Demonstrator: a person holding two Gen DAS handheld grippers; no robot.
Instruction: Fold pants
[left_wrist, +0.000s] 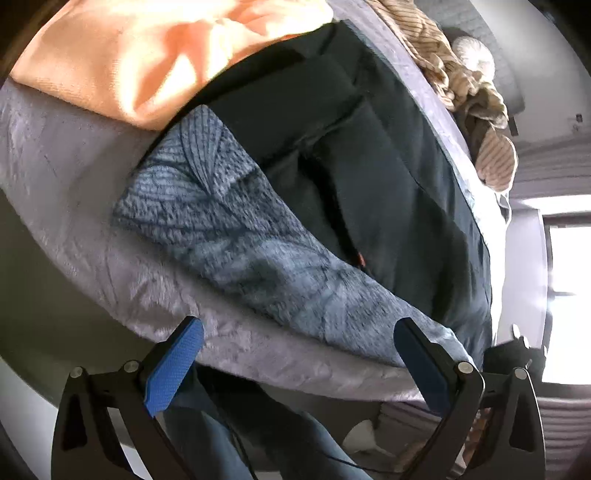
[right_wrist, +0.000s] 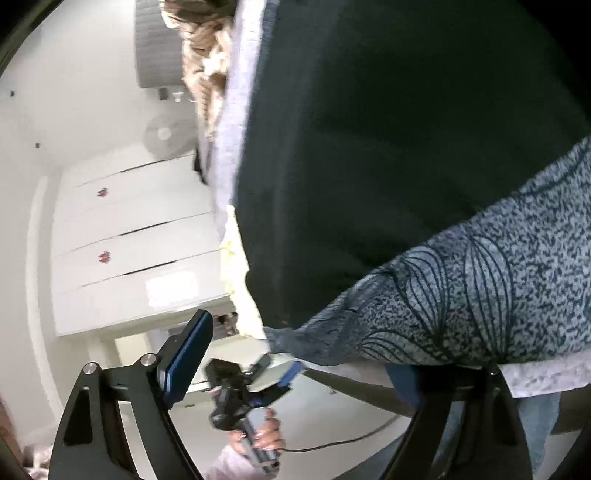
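A dark garment (left_wrist: 369, 166) with a waistband and seams lies spread on a lavender blanket (left_wrist: 74, 177) on the bed. A blue-grey cloth with a leaf pattern (left_wrist: 229, 229) lies across its near end, down to the bed's edge. My left gripper (left_wrist: 299, 354) is open at that edge, its blue pads (left_wrist: 177, 362) on either side of the blanket's rim, holding nothing. My right gripper (right_wrist: 299, 373) is open just below the patterned cloth's (right_wrist: 480, 295) hanging corner. Its right finger is partly hidden under that cloth. A hand (right_wrist: 266, 435) holds the left gripper's handle.
An orange cloth (left_wrist: 129, 55) lies at the far left of the bed and a beige ribbed knit heap (left_wrist: 461, 74) at the far right. Beyond the bed are a white wardrobe (right_wrist: 129, 240), a fan (right_wrist: 166, 134) and a bright window (left_wrist: 565, 295). A cable (right_wrist: 351, 439) trails below.
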